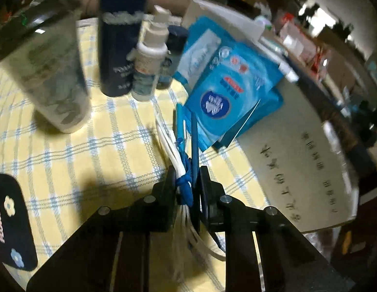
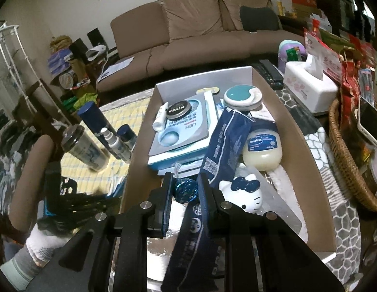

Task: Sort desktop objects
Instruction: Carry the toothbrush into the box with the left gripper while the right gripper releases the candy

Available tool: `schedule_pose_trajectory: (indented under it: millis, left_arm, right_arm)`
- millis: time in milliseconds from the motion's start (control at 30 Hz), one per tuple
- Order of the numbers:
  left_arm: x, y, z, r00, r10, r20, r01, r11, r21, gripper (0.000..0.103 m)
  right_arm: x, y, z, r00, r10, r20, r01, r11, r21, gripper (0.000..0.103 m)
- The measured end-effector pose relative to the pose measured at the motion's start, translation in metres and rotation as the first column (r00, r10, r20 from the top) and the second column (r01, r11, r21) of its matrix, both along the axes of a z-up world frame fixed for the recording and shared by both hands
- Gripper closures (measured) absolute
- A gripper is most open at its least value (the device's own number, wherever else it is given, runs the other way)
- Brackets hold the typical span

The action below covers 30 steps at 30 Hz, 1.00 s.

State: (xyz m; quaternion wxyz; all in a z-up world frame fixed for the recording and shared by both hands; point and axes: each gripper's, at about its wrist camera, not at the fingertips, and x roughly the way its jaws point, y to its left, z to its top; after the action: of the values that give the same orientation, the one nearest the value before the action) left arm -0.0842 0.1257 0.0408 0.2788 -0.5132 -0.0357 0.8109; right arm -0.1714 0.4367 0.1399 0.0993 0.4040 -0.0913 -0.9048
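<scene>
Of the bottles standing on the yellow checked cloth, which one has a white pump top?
The small white bottle, standing between the tall dark blue bottle and a short dark-capped one. The grey-patterned tumbler at left has a dark lid.

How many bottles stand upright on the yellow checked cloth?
4: a grey tumbler-like bottle at left, a tall dark blue bottle, a white spray bottle and a small dark-capped bottle behind. More may be hidden.

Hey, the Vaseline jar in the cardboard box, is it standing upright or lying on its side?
Lying on its side: the Vaseline jar shows its label facing up among the items in the box.
</scene>
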Motion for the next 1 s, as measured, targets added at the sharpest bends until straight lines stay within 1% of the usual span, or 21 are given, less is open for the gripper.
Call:
schedule_pose_trajectory:
  millis: [100, 200, 333, 400, 433, 500, 533, 633, 700, 767, 867, 900, 1000]
  left_arm:
    - [0.0, -0.008, 0.009, 1.0, 0.013, 0.006, -0.013, 0.998, 0.067, 0.086]
    - [0.005, -0.017, 0.034, 1.0, 0.012, 0.002, -0.012, 0.991, 0.137, 0.086]
    - [0.006, -0.009, 0.065, 1.0, -0.004, -0.022, 0.009, 0.975, 0.22, 0.086]
    - [0.006, -0.001, 0.085, 0.999, -0.018, -0.034, 0.027, 0.962, 0.272, 0.086]
    - [0.008, 0.012, 0.091, 0.999, -0.022, -0.041, 0.033, 0.958, 0.286, 0.086]
    - [0.008, 0.029, 0.112, 0.997, -0.04, -0.06, 0.057, 0.942, 0.33, 0.086]
    - [0.009, 0.034, 0.117, 0.997, -0.045, -0.065, 0.065, 0.938, 0.341, 0.086]
    - [0.011, 0.058, 0.135, 0.993, -0.074, -0.087, 0.101, 0.927, 0.36, 0.086]
    - [0.01, 0.08, 0.139, 0.993, -0.09, -0.08, 0.113, 0.92, 0.374, 0.086]
    - [0.01, 0.101, 0.141, 0.991, -0.099, -0.086, 0.125, 0.92, 0.372, 0.086]
    - [0.007, 0.135, 0.131, 0.99, -0.116, -0.083, 0.138, 0.929, 0.345, 0.086]
    - [0.005, 0.143, 0.127, 0.99, -0.116, -0.081, 0.137, 0.936, 0.325, 0.086]
    - [0.003, 0.157, 0.117, 0.991, -0.114, -0.071, 0.129, 0.95, 0.285, 0.086]
  right_arm:
    - [0.001, 0.0, 0.002, 1.0, -0.002, -0.004, 0.002, 1.0, 0.001, 0.083]
    - [0.002, 0.006, 0.002, 1.0, -0.014, -0.007, 0.014, 1.0, -0.001, 0.083]
    - [0.004, 0.018, 0.003, 0.999, -0.041, -0.009, 0.041, 0.999, -0.012, 0.083]
    - [0.005, 0.026, 0.004, 0.998, -0.056, -0.012, 0.056, 0.998, -0.021, 0.083]
    - [0.005, 0.028, 0.005, 0.998, -0.06, -0.013, 0.06, 0.998, -0.024, 0.083]
    - [0.008, 0.036, 0.008, 0.997, -0.075, -0.022, 0.074, 0.997, -0.032, 0.083]
    - [0.01, 0.039, 0.009, 0.996, -0.082, -0.026, 0.081, 0.996, -0.036, 0.083]
    - [0.012, 0.051, 0.01, 0.994, -0.105, -0.028, 0.103, 0.994, -0.047, 0.083]
    - [0.011, 0.058, 0.007, 0.993, -0.118, -0.021, 0.117, 0.992, -0.054, 0.083]
    - [0.011, 0.063, 0.004, 0.992, -0.129, -0.01, 0.128, 0.99, -0.055, 0.083]
    - [0.013, 0.073, 0.0, 0.989, -0.149, 0.001, 0.149, 0.987, -0.057, 0.083]
    - [0.013, 0.075, -0.001, 0.988, -0.155, 0.002, 0.155, 0.986, -0.056, 0.083]
    - [0.012, 0.086, -0.008, 0.985, -0.173, 0.02, 0.174, 0.982, -0.067, 0.083]
